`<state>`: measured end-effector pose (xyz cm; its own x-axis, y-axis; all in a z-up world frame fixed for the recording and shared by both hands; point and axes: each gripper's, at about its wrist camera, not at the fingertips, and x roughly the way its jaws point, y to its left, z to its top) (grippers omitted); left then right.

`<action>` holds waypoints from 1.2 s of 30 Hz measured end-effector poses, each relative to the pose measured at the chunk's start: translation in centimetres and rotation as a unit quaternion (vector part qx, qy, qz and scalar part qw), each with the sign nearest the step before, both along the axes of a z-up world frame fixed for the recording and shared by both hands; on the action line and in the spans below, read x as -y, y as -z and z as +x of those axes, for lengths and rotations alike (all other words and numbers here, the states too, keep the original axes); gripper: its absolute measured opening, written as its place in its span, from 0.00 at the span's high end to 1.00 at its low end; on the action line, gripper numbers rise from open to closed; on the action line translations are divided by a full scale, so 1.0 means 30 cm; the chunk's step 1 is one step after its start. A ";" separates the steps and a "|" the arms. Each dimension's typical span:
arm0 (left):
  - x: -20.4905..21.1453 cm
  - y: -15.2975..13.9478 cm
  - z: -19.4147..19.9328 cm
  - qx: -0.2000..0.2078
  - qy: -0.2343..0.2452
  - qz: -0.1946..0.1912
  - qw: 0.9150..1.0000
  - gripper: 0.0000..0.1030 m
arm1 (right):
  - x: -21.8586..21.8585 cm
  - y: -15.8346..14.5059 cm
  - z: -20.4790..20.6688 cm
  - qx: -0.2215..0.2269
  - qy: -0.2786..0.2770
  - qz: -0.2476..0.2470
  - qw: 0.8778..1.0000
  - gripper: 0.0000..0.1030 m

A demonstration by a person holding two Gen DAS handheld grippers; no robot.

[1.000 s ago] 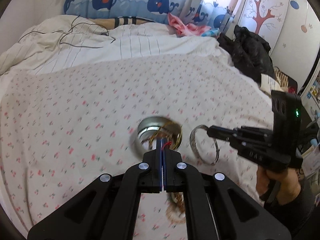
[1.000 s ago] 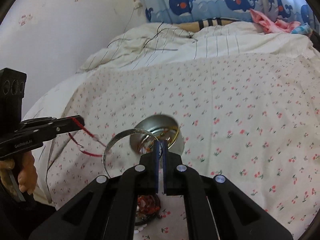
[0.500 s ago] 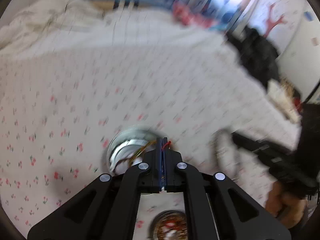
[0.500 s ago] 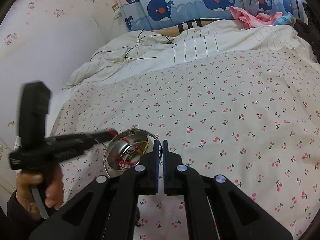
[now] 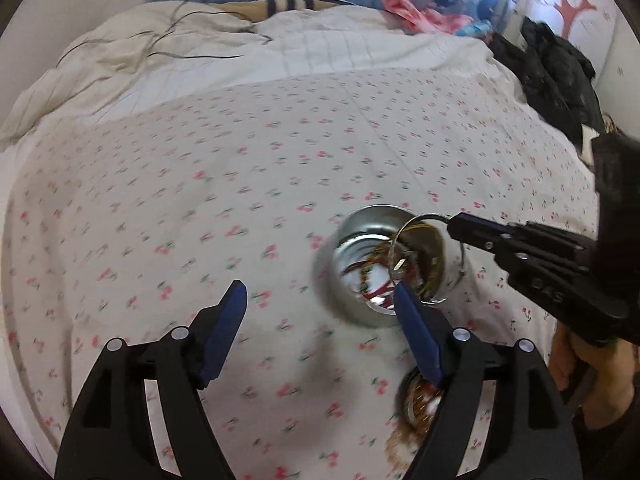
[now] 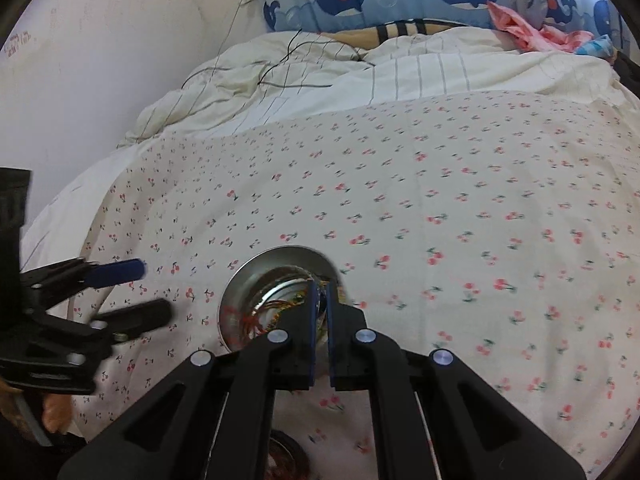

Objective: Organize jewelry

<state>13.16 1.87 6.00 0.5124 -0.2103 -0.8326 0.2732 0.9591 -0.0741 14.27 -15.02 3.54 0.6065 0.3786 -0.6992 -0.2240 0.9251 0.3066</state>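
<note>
Steel round bowl [image 5: 362, 276] w/ tangled red & gold jewelry sits on cherry-print bedsheet [image 5: 240, 200]; right gripper [image 6: 319, 294] clenched on thin silver bangle [image 5: 430, 258] over bowl; left gripper [image 5: 320, 300] jaws opening, nothing between

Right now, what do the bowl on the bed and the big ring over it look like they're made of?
Bowl: looks like polished metal, likely steel; its inner wall mirrors the light and the colored strings inside.
Ring, pinched in the right claw: a thin silvery band, probably metal, with a bright shiny edge; plated plastic can't be ruled out.
Bedsheet: matte printed fabric, probably cotton.
</note>
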 end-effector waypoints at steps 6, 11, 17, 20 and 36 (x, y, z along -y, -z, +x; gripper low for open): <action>-0.141 -0.018 -0.026 -0.006 -0.028 -0.044 0.999 0.29 | -0.071 0.066 0.041 -0.020 -0.006 -0.025 0.999 0.94; -0.175 -0.017 -0.036 -0.008 -0.032 -0.047 0.998 0.28 | -0.114 0.094 0.059 -0.027 -0.008 -0.047 0.999 0.94; -0.144 0.009 -0.069 -0.021 -0.003 -0.035 0.999 0.26 | -0.048 -0.021 -0.001 0.021 0.004 -0.036 0.999 0.86; -0.104 0.039 -0.095 -0.035 0.022 -0.032 0.999 0.24 | -0.020 -0.026 -0.040 0.027 -0.001 -0.065 0.998 0.57; 0.000 0.199 -0.122 -0.138 0.061 -0.102 0.983 0.22 | -0.024 0.109 -0.208 -0.065 -0.160 -0.129 0.976 0.57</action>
